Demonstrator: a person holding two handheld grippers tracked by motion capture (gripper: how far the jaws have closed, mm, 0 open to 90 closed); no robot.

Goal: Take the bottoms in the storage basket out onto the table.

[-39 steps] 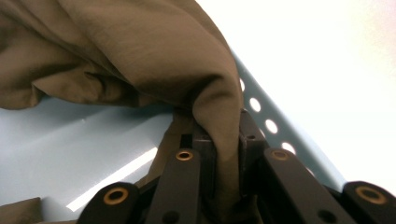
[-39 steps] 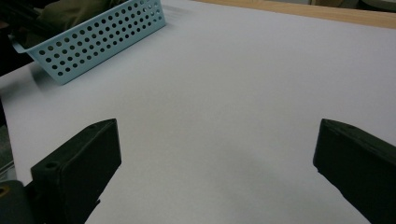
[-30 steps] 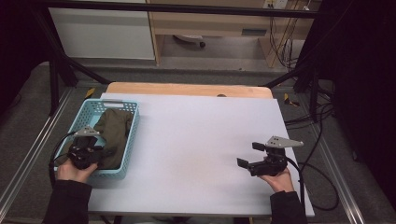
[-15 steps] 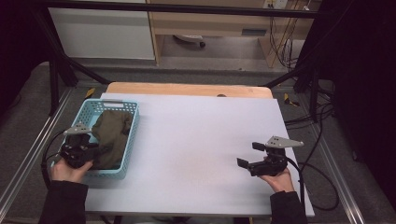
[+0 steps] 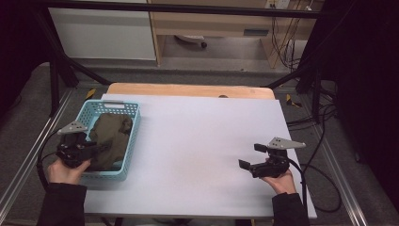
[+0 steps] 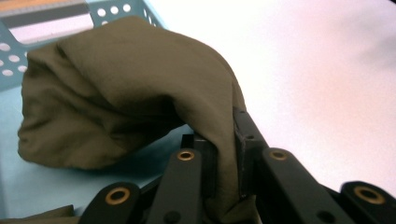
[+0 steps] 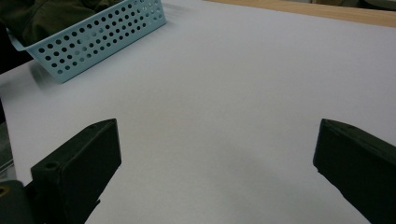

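Note:
An olive-green cloth (image 5: 113, 136) lies bunched in a light blue perforated basket (image 5: 132, 141) at the table's left side. My left gripper (image 5: 93, 149) reaches into the basket from its left rim and is shut on a fold of the cloth. In the left gripper view that fold of cloth (image 6: 121, 88) is pinched between the pads at the left gripper (image 6: 226, 156), and it rises above the basket's floor (image 6: 23, 182). My right gripper (image 5: 250, 159) rests low over the white table near the front right, open and holding nothing. In the right gripper view the right gripper (image 7: 217, 154) faces the basket (image 7: 93, 37).
The white tabletop (image 5: 202, 136) stretches between the basket and the right hand. A wooden strip (image 5: 188, 89) runs along the far edge. Cables (image 5: 324, 183) hang off the right side, and metal frame rails border the table.
My left gripper has shifted slightly left toward the basket's left rim, still pinching the cloth. The right gripper has not moved.

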